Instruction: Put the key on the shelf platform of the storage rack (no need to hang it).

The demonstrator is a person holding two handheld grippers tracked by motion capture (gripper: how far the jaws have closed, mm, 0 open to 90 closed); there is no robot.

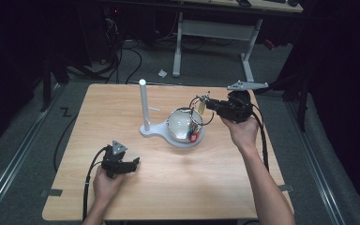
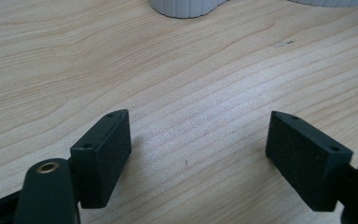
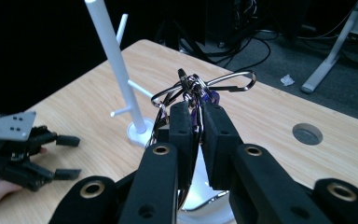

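Keys (image 3: 193, 91) on a wire ring hang pinched in the right gripper (image 3: 196, 112), whose jaws are closed on the bunch, held above the steel bowl (image 1: 180, 123) on the white stand's base (image 1: 155, 130). The high view shows the same bunch (image 1: 199, 105) lifted clear of the bowl, right of the post (image 1: 143, 105). That post carries short pegs (image 3: 139, 88) partway up its side. The left gripper (image 1: 133, 164) rests low near the table's (image 1: 168, 187) front edge, jaws wide apart and holding nothing, well away from the stand.

The step in hand looks like hanging the ring on a peg. To do it well, turn the right gripper so an open loop of the ring faces the peg's tip, not the dangling keys. Approach along the peg's own line, slide the loop on until it sits near the post, then let go. The stand seems light; the left gripper could steady its base if the post starts to tip.
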